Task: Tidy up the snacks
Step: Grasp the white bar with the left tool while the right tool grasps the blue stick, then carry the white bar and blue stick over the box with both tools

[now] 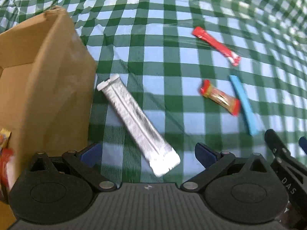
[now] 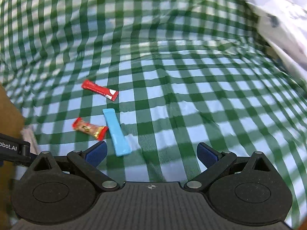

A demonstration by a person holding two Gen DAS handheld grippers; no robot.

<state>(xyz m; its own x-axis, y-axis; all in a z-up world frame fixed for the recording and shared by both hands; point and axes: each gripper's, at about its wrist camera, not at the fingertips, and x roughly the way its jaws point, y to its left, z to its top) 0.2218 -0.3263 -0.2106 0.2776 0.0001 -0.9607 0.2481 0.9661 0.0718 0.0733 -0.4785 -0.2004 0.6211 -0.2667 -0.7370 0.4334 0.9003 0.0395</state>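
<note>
A long silver snack packet (image 1: pixel 137 123) lies on the green checked cloth, right beside a brown cardboard box (image 1: pixel 48 88). My left gripper (image 1: pixel 147 154) is open, its blue fingers either side of the packet's near end, not touching. Farther right lie a red stick (image 1: pixel 215 45), a red-and-gold bar (image 1: pixel 220 97) and a light blue stick (image 1: pixel 243 104). My right gripper (image 2: pixel 151 153) is open and empty above the cloth; the blue stick (image 2: pixel 116 132) lies just inside its left finger, with the red-and-gold bar (image 2: pixel 89 128) and red stick (image 2: pixel 99 90) beyond.
The box holds some red and yellow wrappers (image 1: pixel 4 153) at its near left. My right gripper's black body (image 1: pixel 287 168) shows at the left view's right edge. A white crumpled sheet (image 2: pixel 278 28) covers the cloth's far right. The box corner (image 2: pixel 9 118) sits at left.
</note>
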